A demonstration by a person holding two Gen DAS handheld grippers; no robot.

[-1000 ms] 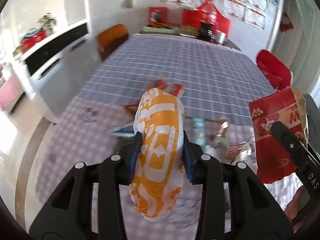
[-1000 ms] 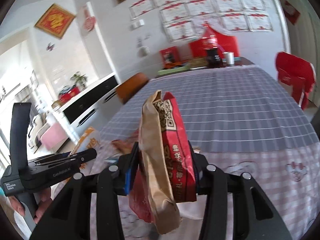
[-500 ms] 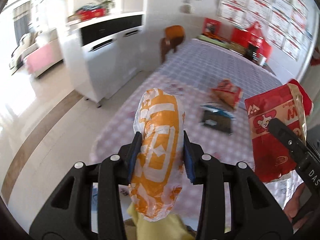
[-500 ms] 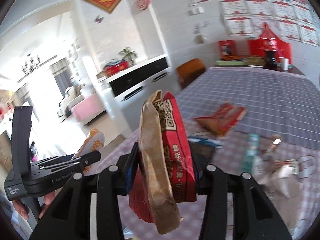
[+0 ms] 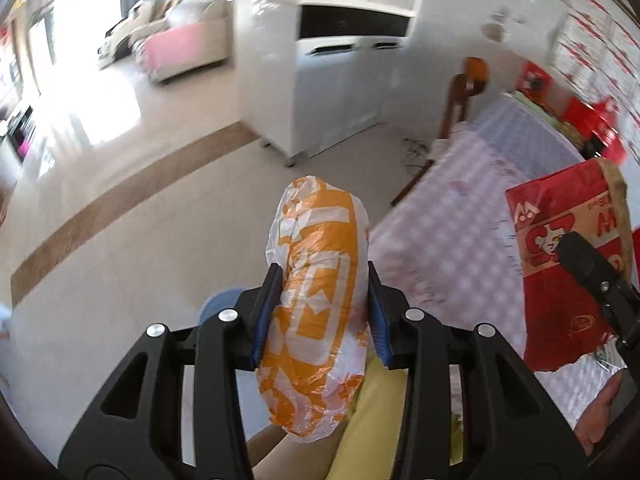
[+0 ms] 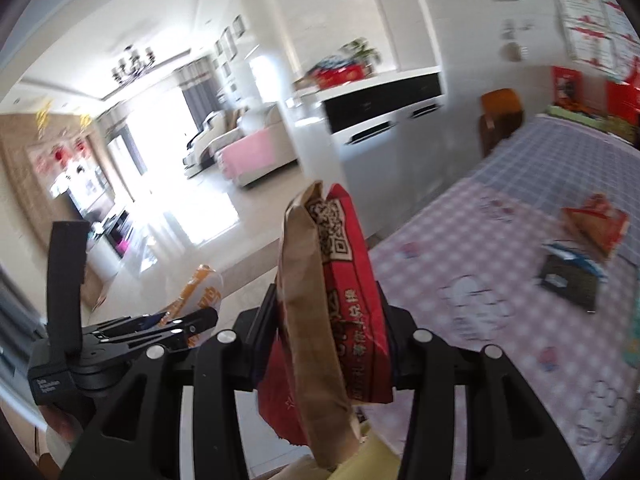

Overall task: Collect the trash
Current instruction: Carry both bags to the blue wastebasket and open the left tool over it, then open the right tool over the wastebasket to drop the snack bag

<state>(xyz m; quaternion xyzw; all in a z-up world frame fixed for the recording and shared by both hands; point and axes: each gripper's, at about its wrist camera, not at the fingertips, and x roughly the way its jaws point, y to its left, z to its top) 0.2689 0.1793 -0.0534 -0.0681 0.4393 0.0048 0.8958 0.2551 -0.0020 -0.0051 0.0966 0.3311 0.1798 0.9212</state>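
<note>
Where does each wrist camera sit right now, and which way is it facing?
Left wrist: on the left gripper, looking down at the floor beside the table; it clamps the orange-and-white plastic bag; a hand shows lower right.
Right wrist: on the right gripper, facing the living room and table edge; it clamps the red-and-brown paper bag.
Shared: both bags, the table, the white cabinet, and each sees the other gripper.
</note>
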